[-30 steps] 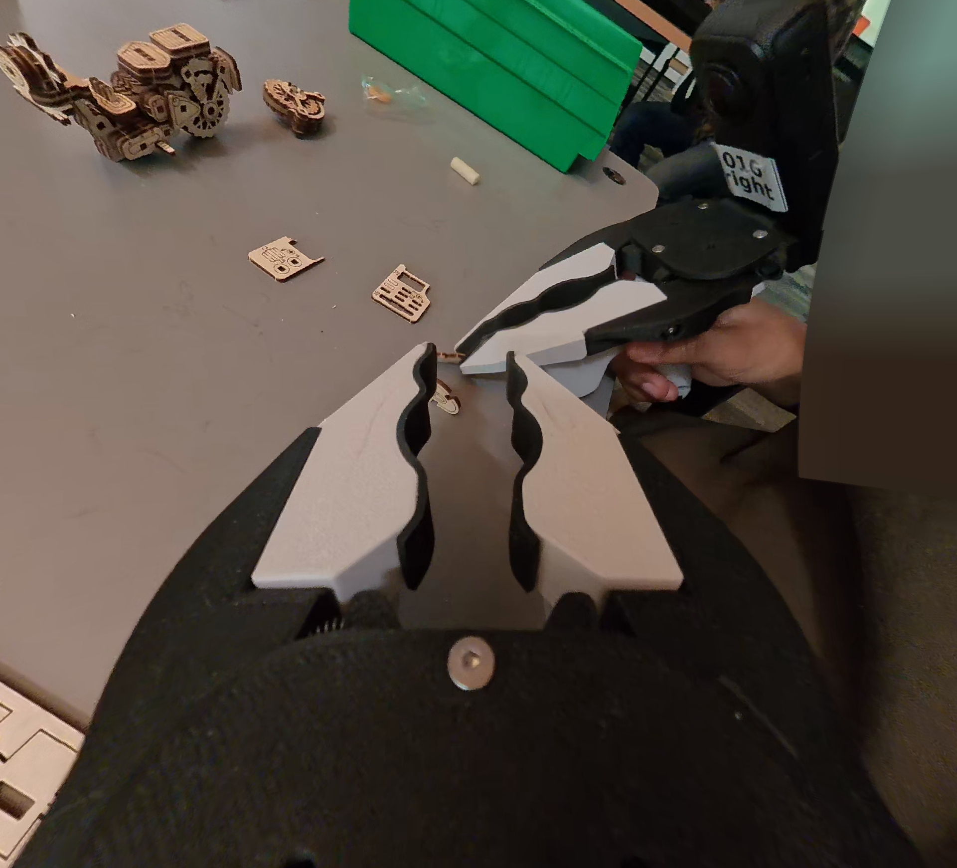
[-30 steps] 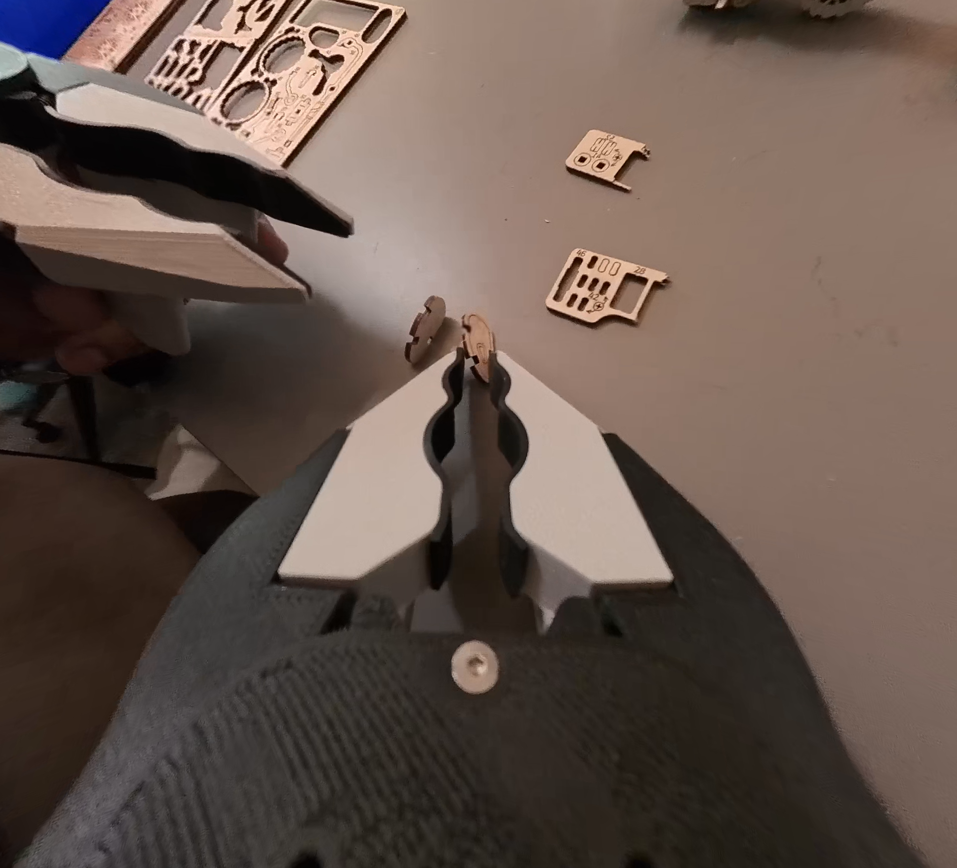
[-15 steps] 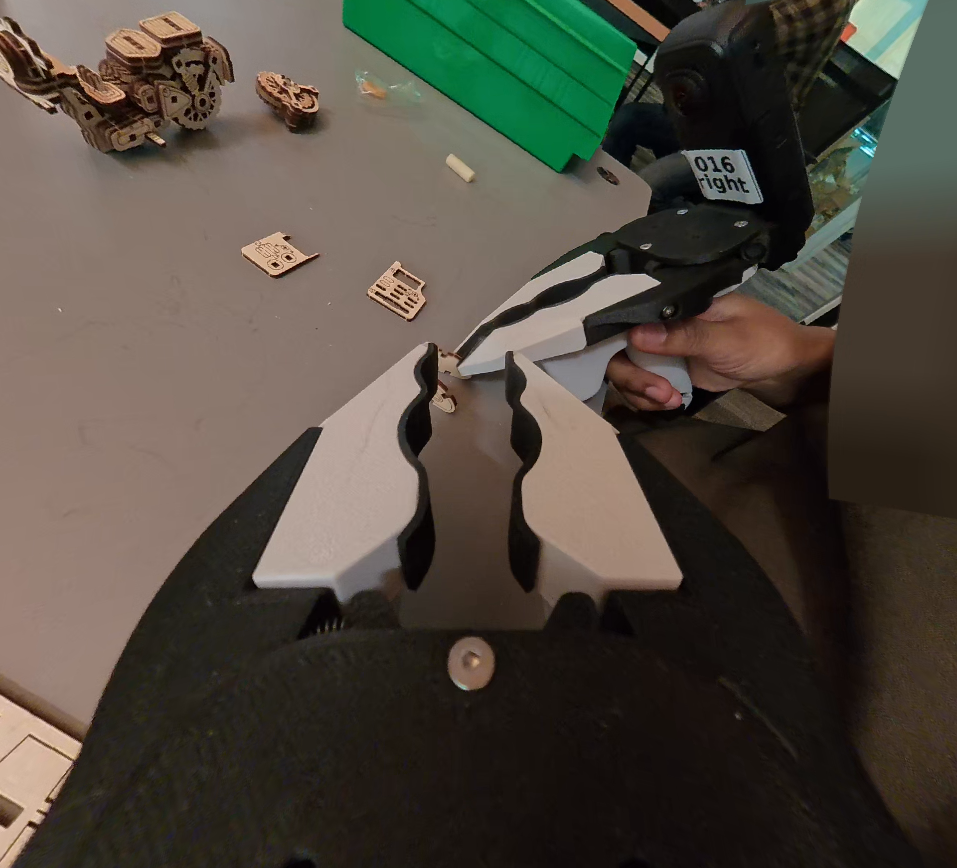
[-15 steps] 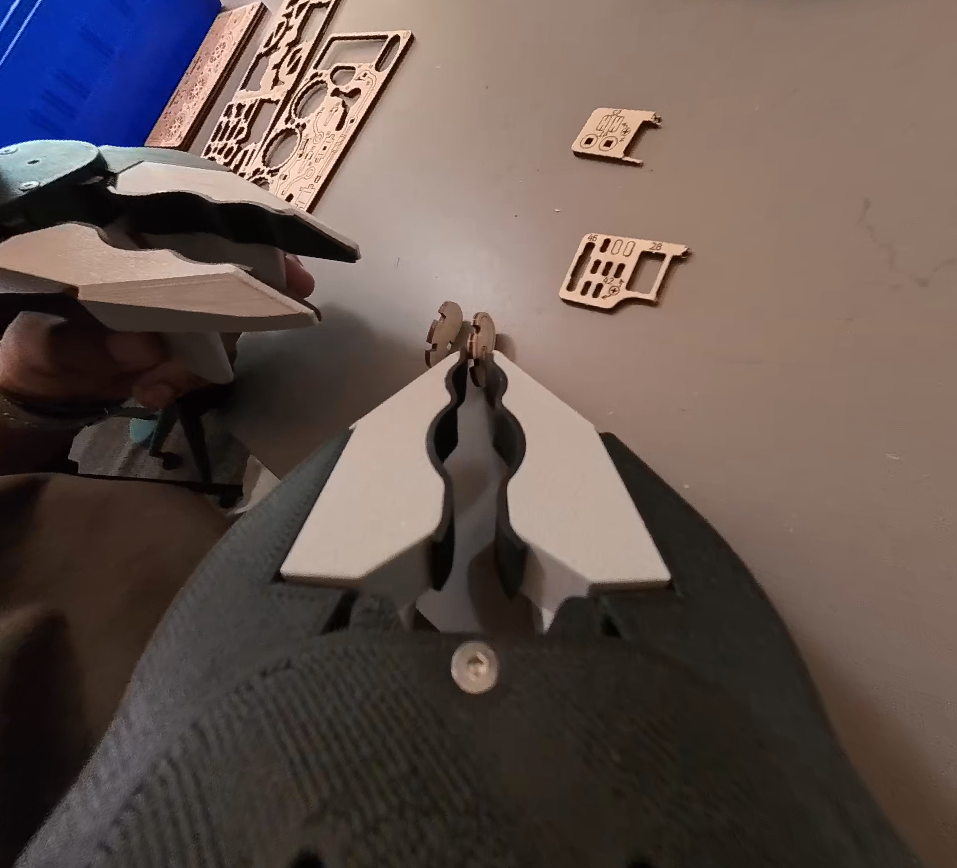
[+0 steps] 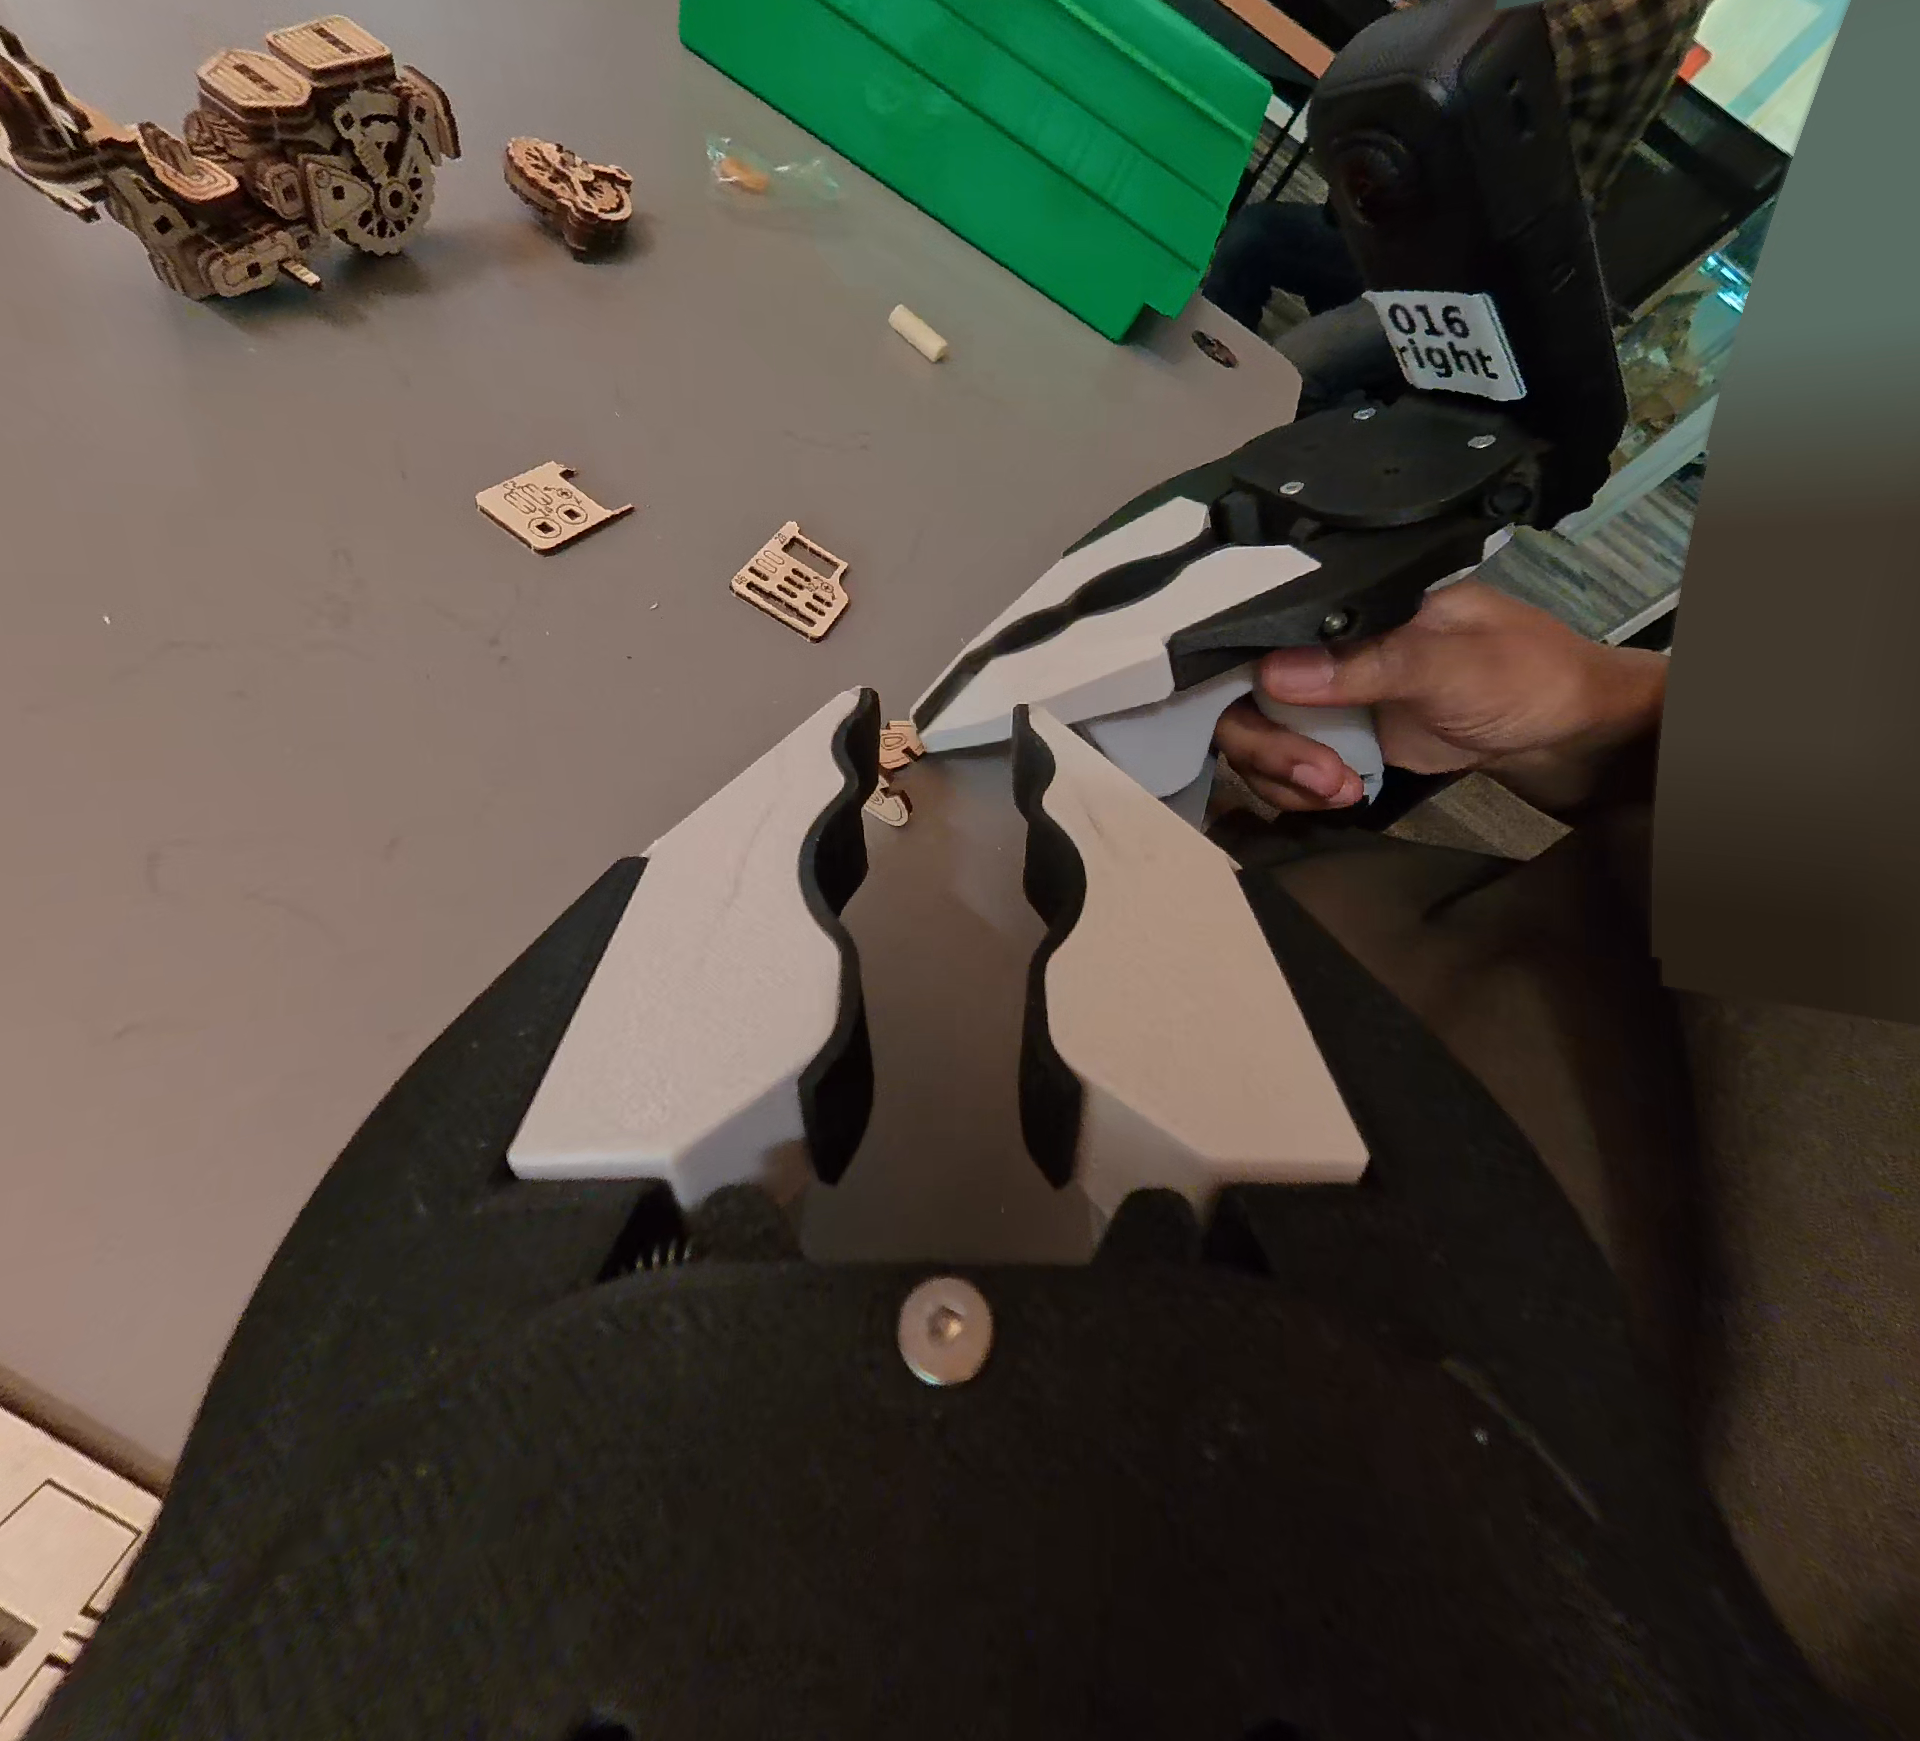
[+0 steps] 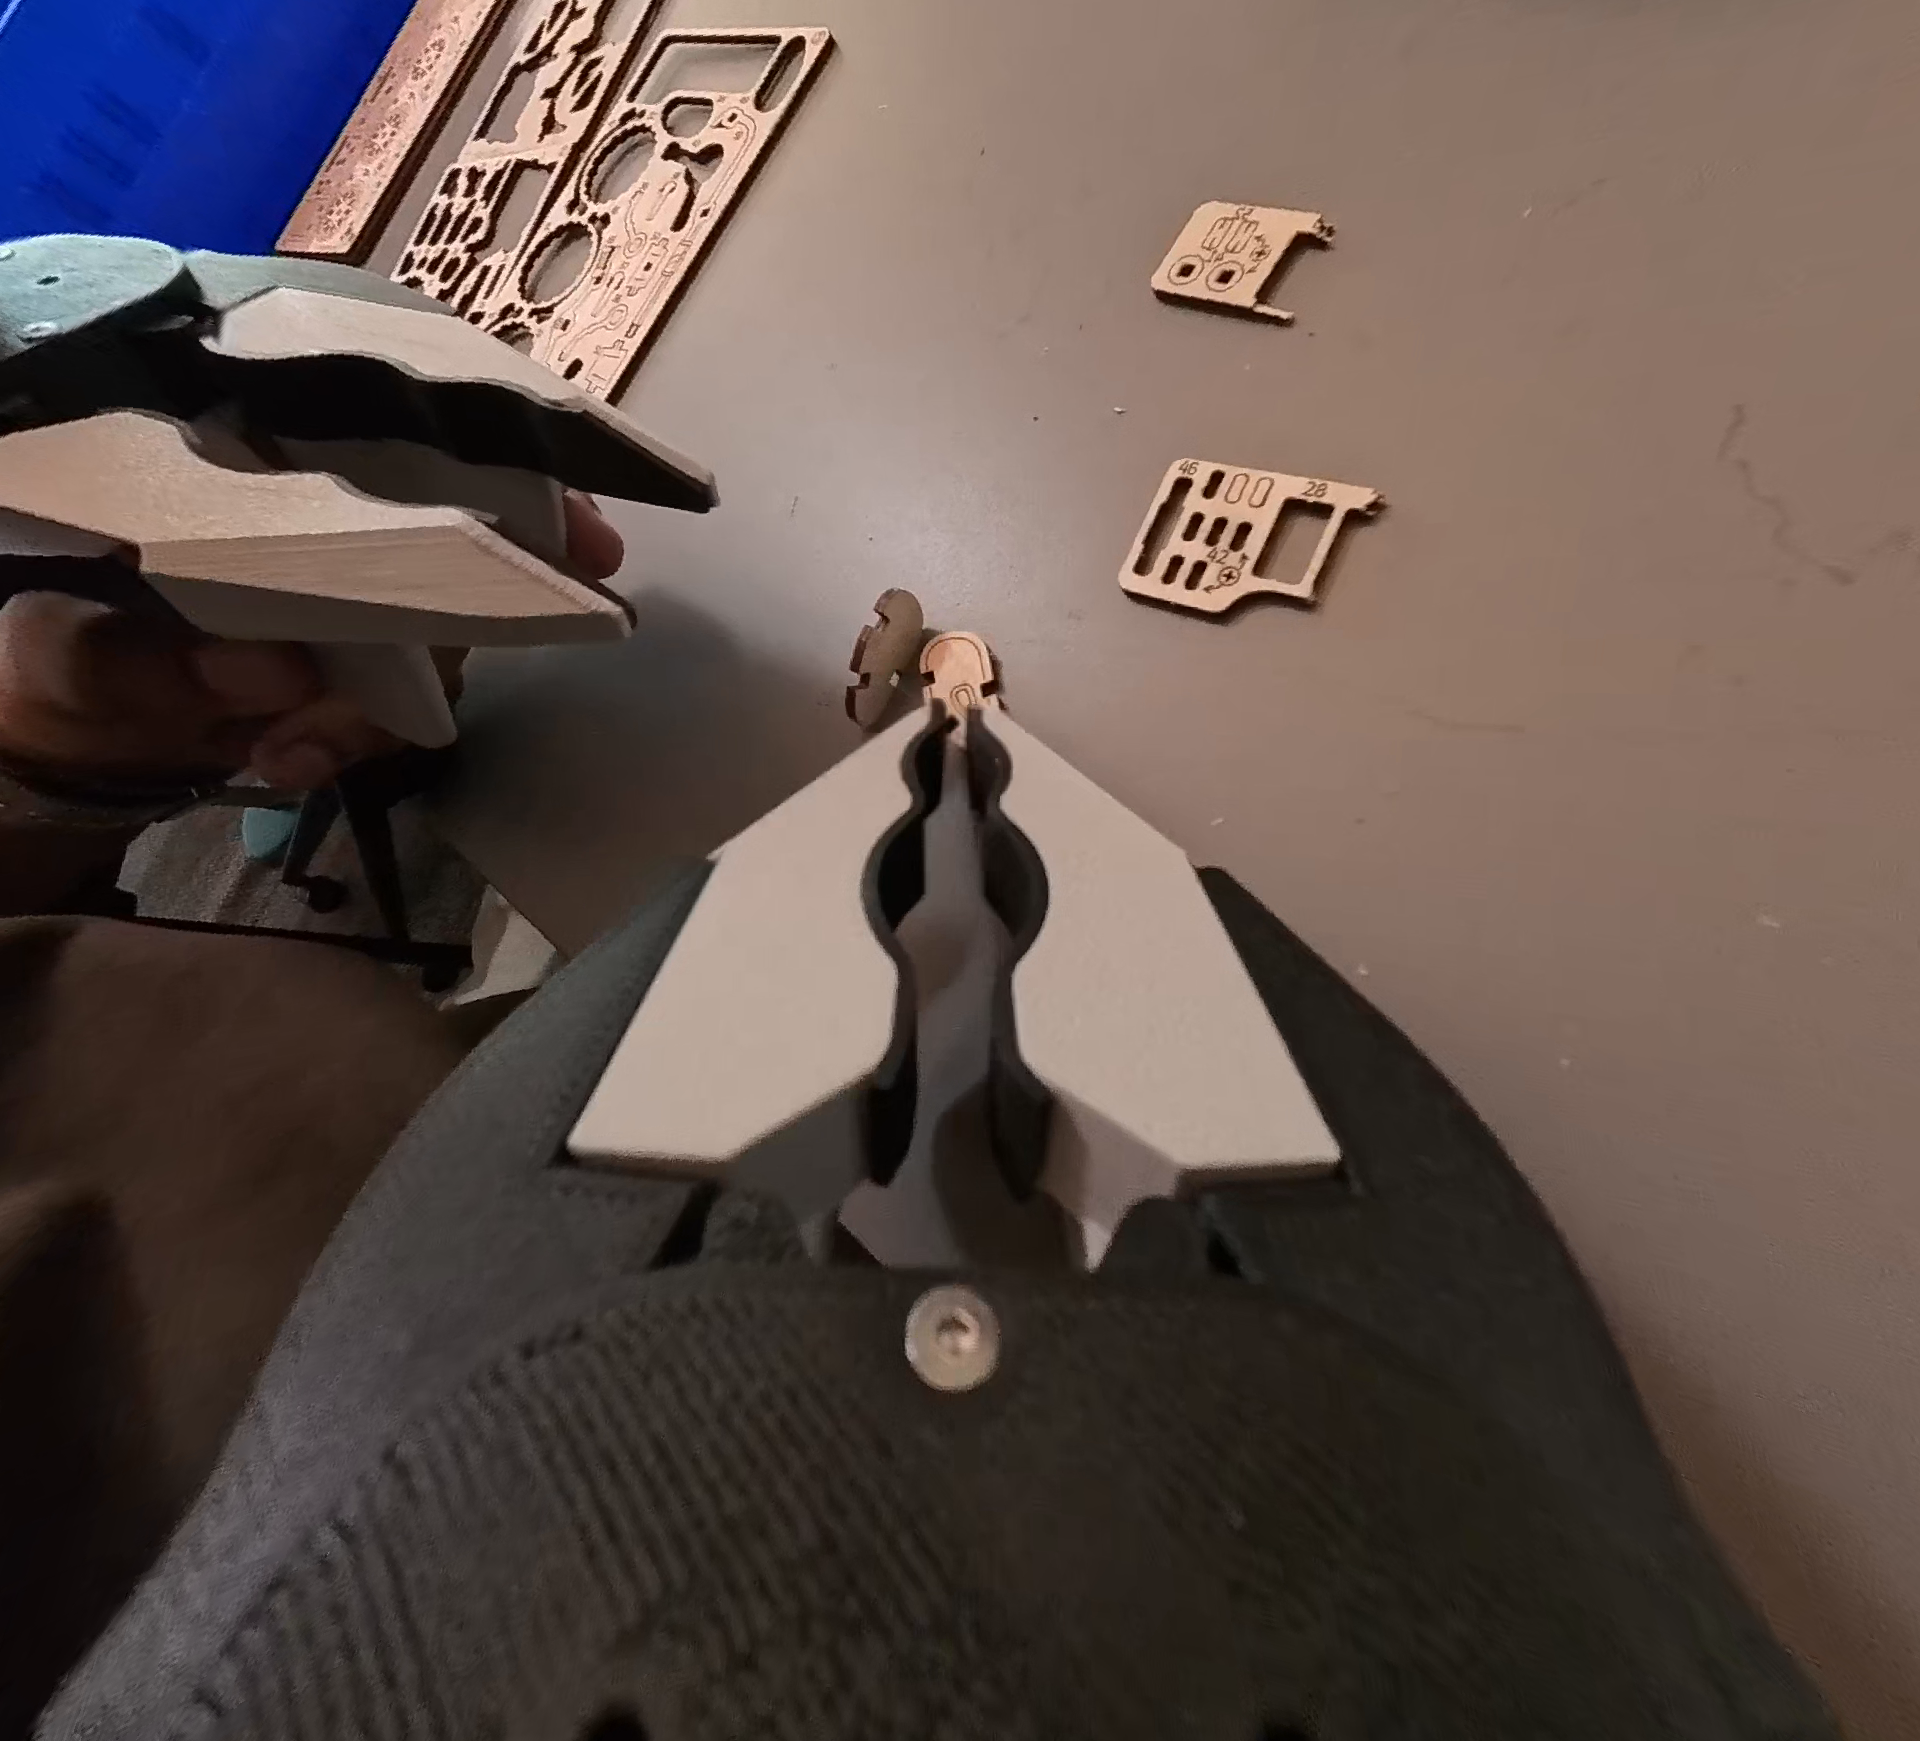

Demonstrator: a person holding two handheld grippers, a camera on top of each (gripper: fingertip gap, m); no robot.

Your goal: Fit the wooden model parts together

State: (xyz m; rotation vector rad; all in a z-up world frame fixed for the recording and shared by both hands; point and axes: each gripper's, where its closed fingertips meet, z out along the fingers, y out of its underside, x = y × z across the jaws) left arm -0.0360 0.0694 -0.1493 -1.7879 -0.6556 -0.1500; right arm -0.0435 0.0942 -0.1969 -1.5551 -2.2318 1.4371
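Note:
My right gripper (image 6: 958,723) is shut on a small rounded wooden piece (image 6: 961,668), held by its lower end just above the grey table (image 6: 1507,860). A second small notched piece (image 6: 883,663) sits right beside it on the left; I cannot tell if they touch. My left gripper (image 5: 940,720) is open and empty, with its fingertips on either side of the right gripper's tip (image 5: 925,735). Both small pieces (image 5: 896,744) show there, partly hidden by my left finger. Two flat slotted wooden plates (image 6: 1236,263) (image 6: 1247,538) lie farther out on the table.
A partly built wooden model (image 5: 291,164) and a small sub-assembly (image 5: 569,179) stand at the far left. A green bin (image 5: 966,81), a white peg (image 5: 917,333) and a small plastic bag (image 5: 769,169) lie behind. Punched-out wooden sheets (image 6: 623,185) lie by a blue object (image 6: 187,29). Spacing between my two grippers at the tips: around 6 cm. The partly built wooden model (image 5: 291,164) is about 20 cm from both grippers' fingertips.
My right gripper has turned the held piece from edge-on to face-on and brought it closer to the notched piece. The left gripper stays open in much the same place.

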